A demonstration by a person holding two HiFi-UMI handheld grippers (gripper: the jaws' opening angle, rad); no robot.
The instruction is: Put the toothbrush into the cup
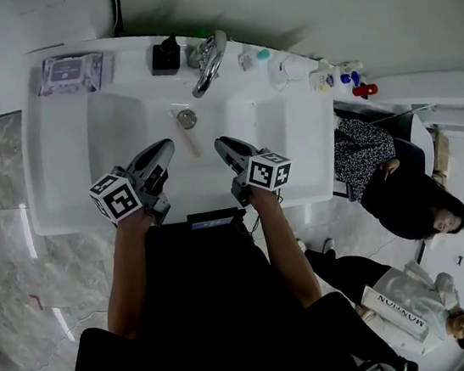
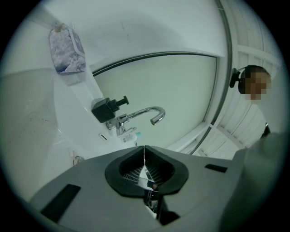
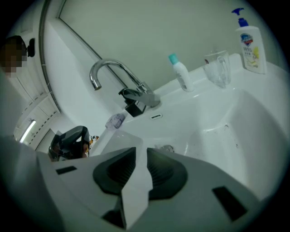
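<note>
- The right gripper (image 3: 140, 156) hangs over the sink (image 1: 55, 145) in front of the faucet (image 1: 208, 62), tilted down toward the basin. Its claw pinches the toothbrush (image 3: 116, 121). The pale handle fills the gap between the jaws, and the bristle head sticks out toward the base of the faucet.
- The cup (image 3: 217, 68), a clear glass, stands upright on the sink ledge to the right of the faucet, well apart from the toothbrush.
- A small white bottle with a teal cap (image 3: 180, 72) stands on the ledge between the faucet and the cup, just beside the cup.
- A soap bottle with a blue pump (image 3: 250, 43) stands beyond the cup, farther from the faucet.
- The curved spout of the faucet arches over the basin ahead of the toothbrush head, and the drain (image 1: 187, 119) lies below the spout.
- The left gripper (image 2: 144, 156) is held roughly level in front of the faucet and to its left. Its claw is pressed together with nothing in it.
- A black dispenser (image 1: 166, 56) sits on the ledge just left of the faucet, with a pack of wipes (image 1: 71, 73) farther left.
- Two people (image 1: 396, 191) are on the floor, far to the right of the faucet and past the end of the sink.
</note>
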